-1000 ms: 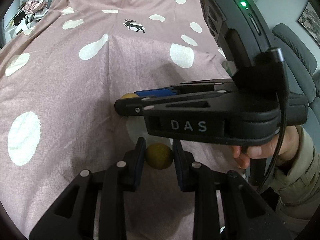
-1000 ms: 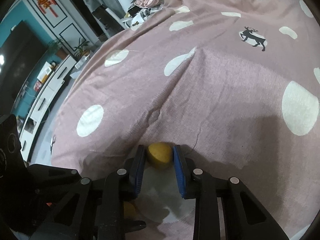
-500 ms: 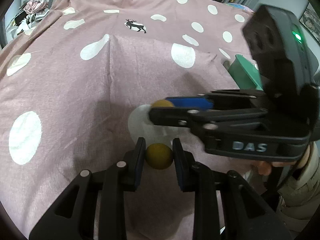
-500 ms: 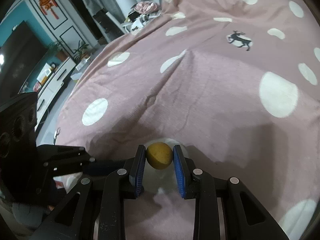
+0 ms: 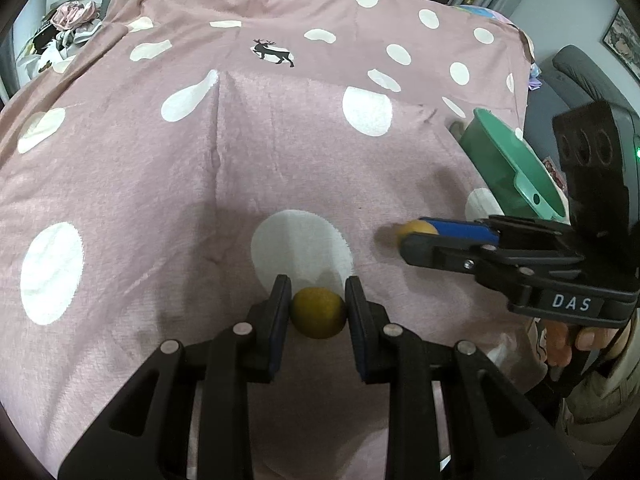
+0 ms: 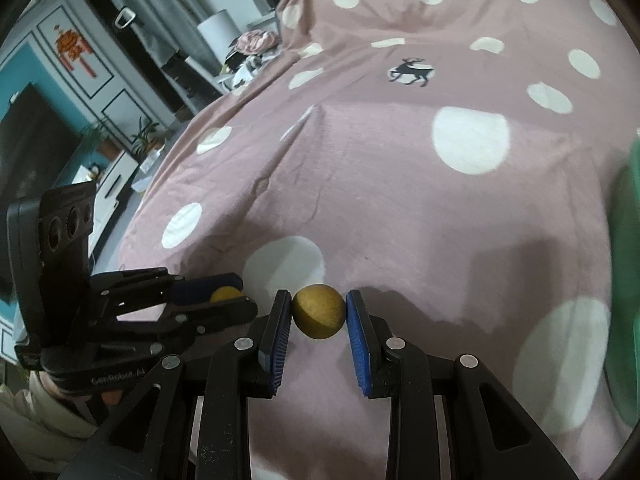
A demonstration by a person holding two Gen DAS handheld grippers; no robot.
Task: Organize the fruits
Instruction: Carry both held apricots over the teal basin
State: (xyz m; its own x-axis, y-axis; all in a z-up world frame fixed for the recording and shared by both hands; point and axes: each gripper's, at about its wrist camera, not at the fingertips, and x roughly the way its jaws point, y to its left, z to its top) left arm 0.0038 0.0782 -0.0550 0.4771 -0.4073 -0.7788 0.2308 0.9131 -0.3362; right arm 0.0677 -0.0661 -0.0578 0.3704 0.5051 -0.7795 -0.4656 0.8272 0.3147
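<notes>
Each gripper is shut on a small round yellow-brown fruit above a pink blanket with white dots. In the left wrist view my left gripper point(image 5: 318, 304) pinches one fruit point(image 5: 318, 313) between its blue pads. At the right of that view the right gripper point(image 5: 416, 236) holds the other fruit point(image 5: 412, 227), close to a green basket point(image 5: 516, 168). The right wrist view shows my right gripper point(image 6: 319, 316) clamped on its fruit point(image 6: 319, 317), with the left gripper point(image 6: 230, 294) and its fruit point(image 6: 225, 294) low on the left.
The pink blanket point(image 5: 240, 140) bears a small deer print point(image 5: 272, 52). A grey armchair point(image 5: 580, 76) stands at the right behind the basket. Clothes are piled at the far left point(image 5: 72, 20). A hand point(image 5: 576, 340) and beige sleeve hold the right gripper.
The right gripper has carried its fruit to the right, from in front of the left gripper to beside the green basket, which has come into view. The left gripper has stayed put.
</notes>
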